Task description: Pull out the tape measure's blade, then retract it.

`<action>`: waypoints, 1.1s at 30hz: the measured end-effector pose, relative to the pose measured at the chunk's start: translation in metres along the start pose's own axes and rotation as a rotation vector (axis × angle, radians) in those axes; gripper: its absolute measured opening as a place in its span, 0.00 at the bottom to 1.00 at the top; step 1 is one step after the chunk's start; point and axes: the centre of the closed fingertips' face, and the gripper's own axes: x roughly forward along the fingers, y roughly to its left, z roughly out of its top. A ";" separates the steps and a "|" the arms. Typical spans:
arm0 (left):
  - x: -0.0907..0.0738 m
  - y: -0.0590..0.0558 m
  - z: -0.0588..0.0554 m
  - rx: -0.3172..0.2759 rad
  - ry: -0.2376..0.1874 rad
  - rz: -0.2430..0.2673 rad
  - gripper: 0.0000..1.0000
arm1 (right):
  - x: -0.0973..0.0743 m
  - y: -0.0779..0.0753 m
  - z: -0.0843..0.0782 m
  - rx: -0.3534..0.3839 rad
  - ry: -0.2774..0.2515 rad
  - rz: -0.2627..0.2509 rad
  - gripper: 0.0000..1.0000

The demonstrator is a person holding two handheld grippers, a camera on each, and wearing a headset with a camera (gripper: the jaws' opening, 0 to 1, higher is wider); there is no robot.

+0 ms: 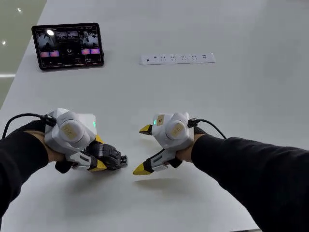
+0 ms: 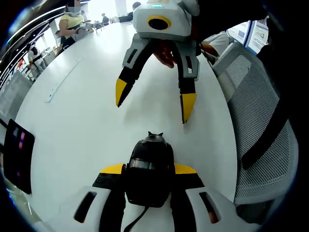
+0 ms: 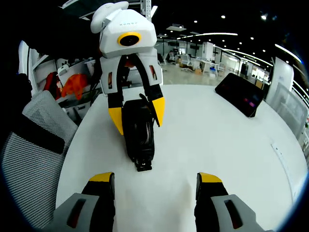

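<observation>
Left gripper (image 1: 100, 153): jaws pinch the tape measure (image 1: 111, 155), holding it steady on the table (image 1: 193, 96).
Right gripper (image 1: 143, 149): jaws spread wide, facing the blade end (image 3: 143, 166), probably ready to pull.

White desk (image 1: 203, 101) in open office. Tablet (image 1: 68, 46) stood at desk's far left, power strip (image 1: 177, 58) lay far middle. Grey mesh chair (image 2: 241, 87) sat beside desk. Ceiling lights (image 3: 217, 34) glowed beyond desk.
</observation>
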 end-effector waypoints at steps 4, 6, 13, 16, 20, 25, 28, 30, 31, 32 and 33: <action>0.000 0.000 0.000 -0.001 0.001 -0.002 0.30 | 0.006 0.005 0.002 -0.022 0.007 0.019 0.57; 0.000 0.000 0.000 -0.001 -0.001 -0.002 0.30 | 0.009 0.005 0.003 -0.024 0.013 0.022 0.51; 0.000 0.001 0.000 0.000 -0.001 0.001 0.30 | 0.025 0.020 0.007 -0.056 0.034 0.077 0.36; 0.001 0.001 0.000 0.000 -0.001 0.002 0.30 | 0.030 0.021 0.006 -0.059 0.050 0.085 0.30; 0.001 0.001 0.000 -0.002 -0.005 0.002 0.30 | 0.033 0.023 0.003 -0.083 0.078 0.091 0.25; 0.001 0.001 0.000 -0.005 -0.008 0.005 0.30 | 0.037 0.022 0.001 -0.102 0.097 0.094 0.20; 0.001 0.001 0.000 -0.001 -0.005 0.007 0.30 | 0.038 0.017 0.002 -0.104 0.103 0.077 0.15; 0.001 0.001 0.000 -0.001 -0.005 0.008 0.30 | 0.038 0.017 0.004 -0.100 0.105 0.082 0.11; 0.001 0.001 0.000 0.000 -0.004 0.008 0.30 | 0.038 0.017 0.003 -0.107 0.105 0.084 0.11; 0.001 0.001 0.000 0.000 -0.004 0.008 0.30 | 0.037 0.016 0.004 -0.099 0.107 0.084 0.10; 0.001 0.001 0.000 0.002 -0.005 0.008 0.30 | 0.037 0.016 0.004 -0.083 0.110 0.086 0.10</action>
